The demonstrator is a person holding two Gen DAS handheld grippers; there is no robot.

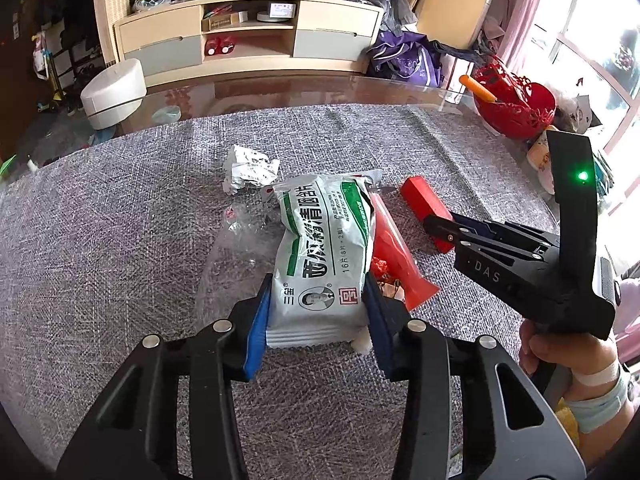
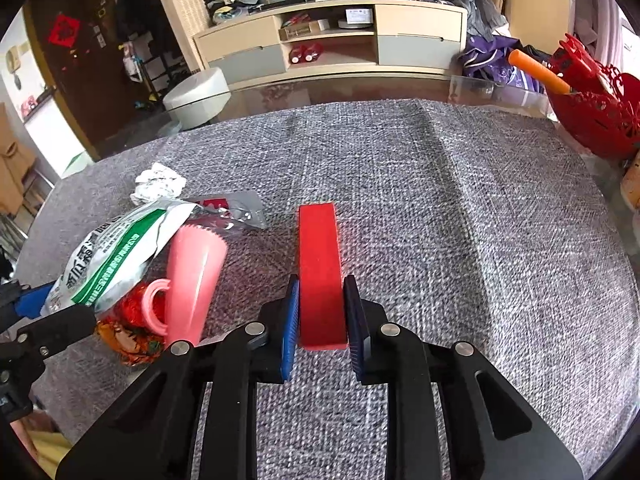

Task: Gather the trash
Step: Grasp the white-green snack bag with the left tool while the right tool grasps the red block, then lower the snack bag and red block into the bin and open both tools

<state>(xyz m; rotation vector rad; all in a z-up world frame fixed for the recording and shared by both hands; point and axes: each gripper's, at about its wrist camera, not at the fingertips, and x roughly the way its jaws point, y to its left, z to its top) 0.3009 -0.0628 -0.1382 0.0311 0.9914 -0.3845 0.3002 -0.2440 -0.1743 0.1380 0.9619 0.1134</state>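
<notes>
My left gripper (image 1: 318,298) is shut on the near end of a white-and-green lozenge packet (image 1: 326,248), which lies on the grey cloth; the packet also shows in the right wrist view (image 2: 116,252). My right gripper (image 2: 322,300) is shut on the near end of a red rectangular box (image 2: 320,268); the box also shows in the left wrist view (image 1: 426,204). A pink wrapper (image 2: 192,280), a red-orange crinkled wrapper (image 2: 132,328), a crumpled white paper (image 1: 250,168), a clear plastic wrapper (image 1: 236,236) and a silver blister sheet (image 2: 232,210) lie around the packet.
A grey cloth (image 2: 460,220) covers a glass-topped table (image 1: 280,92). A red lattice basket (image 1: 516,104) with an orange stick stands at the far right edge. A white round stool (image 1: 114,92) and a TV cabinet (image 1: 248,36) stand beyond the table.
</notes>
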